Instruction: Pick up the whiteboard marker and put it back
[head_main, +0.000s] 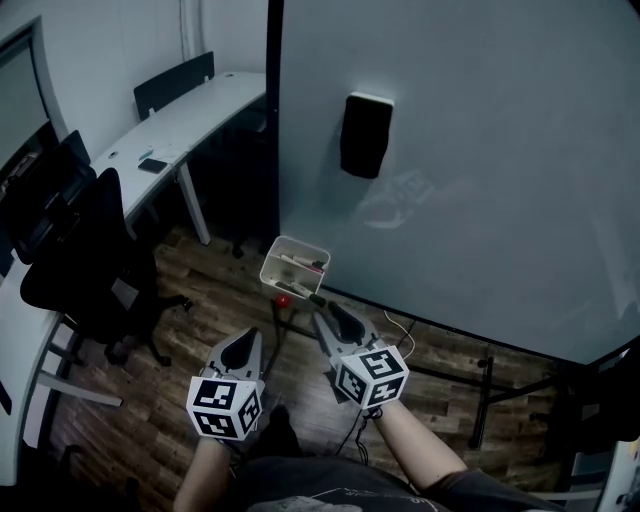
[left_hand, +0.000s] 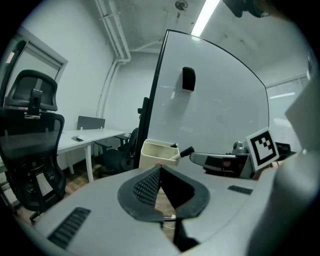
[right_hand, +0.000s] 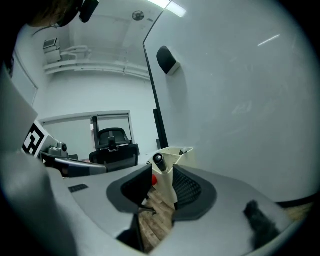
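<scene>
The whiteboard marker (right_hand: 159, 161), white with a black cap, lies between the jaws of my right gripper (right_hand: 162, 170). It rests along the right pad (right_hand: 186, 186), and a gap shows between it and the left pad. Its capped end (left_hand: 186, 151) points at the near rim of the white tray (head_main: 293, 262), which hangs on the whiteboard (head_main: 480, 150) and holds other pens. I cannot tell whether cap and rim touch. My left gripper (left_hand: 159, 169) is shut and empty, beside and behind the right gripper (head_main: 322, 318), with its tips (head_main: 250, 345) short of the tray.
A black eraser (head_main: 365, 135) sticks to the whiteboard above the tray. A red object (head_main: 283, 299) sits just under the tray. Black office chairs (head_main: 85, 250) and a long white desk (head_main: 190, 120) stand at the left. The board's stand legs (head_main: 480, 385) cross the wooden floor.
</scene>
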